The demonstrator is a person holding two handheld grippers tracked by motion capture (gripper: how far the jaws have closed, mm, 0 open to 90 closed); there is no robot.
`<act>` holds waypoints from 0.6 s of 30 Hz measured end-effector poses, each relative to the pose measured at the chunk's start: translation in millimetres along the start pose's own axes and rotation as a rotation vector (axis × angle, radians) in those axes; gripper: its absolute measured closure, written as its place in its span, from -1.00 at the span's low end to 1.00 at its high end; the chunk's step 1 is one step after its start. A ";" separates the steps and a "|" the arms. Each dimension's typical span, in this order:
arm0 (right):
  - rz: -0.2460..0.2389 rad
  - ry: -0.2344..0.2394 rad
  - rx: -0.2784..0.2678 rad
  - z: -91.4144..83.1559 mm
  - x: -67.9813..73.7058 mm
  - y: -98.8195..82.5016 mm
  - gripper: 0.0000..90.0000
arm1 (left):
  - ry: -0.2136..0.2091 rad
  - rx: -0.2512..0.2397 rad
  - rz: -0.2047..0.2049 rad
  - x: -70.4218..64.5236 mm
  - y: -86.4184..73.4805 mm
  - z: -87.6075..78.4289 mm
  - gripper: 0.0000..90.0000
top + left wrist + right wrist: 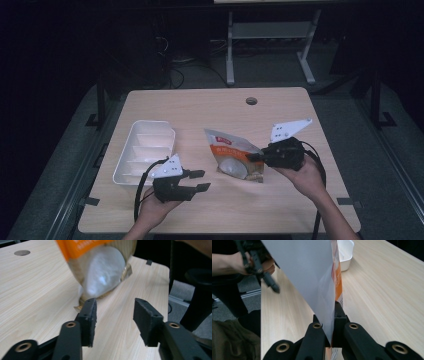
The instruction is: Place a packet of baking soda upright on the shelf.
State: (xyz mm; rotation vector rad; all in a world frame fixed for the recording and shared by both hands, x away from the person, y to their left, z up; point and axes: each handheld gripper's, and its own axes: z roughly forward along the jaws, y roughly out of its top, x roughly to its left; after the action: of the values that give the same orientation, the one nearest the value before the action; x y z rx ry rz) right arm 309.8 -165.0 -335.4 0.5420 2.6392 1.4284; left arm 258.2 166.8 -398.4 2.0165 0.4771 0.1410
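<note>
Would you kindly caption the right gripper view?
Right claw shut on pouch above table; tray behind.

This looks like a lab or test room set up for recording, not a home. A light wood-grain laminate table (210, 107) with a round cable hole (251, 101) stands alone on grey carpet-like flooring, and the surroundings are dark. Behind it are the white metal legs of a second workbench (270, 37), with loose black cables (175, 75) on the floor. A dark office chair base (197, 297) shows beside the table in the left gripper view. The tabletop is sparse: 1 white plastic compartment tray (145, 150) and 1 orange-and-clear snack pouch (232, 157), laid out like test items.
</note>
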 end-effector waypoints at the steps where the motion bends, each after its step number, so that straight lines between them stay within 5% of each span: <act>1: -0.003 -0.001 -0.002 1.0 -1.4 2.2 0.99 | 0.002 0.005 0.011 -1.4 -0.4 0.6 0.09; 4: -0.010 -0.002 -0.003 6.9 -6.3 13.2 0.99 | 0.000 0.026 0.018 -5.6 -1.4 3.8 -0.13; 18: -0.067 0.040 -0.019 39.1 -8.7 56.3 0.99 | 0.002 0.049 0.104 -20.2 -7.6 8.9 -0.36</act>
State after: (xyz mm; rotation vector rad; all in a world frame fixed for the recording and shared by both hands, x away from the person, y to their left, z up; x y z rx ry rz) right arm 342.4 -108.9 -311.5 0.4238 2.6446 1.4584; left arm 240.3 154.7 -407.2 2.0907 0.3797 0.1966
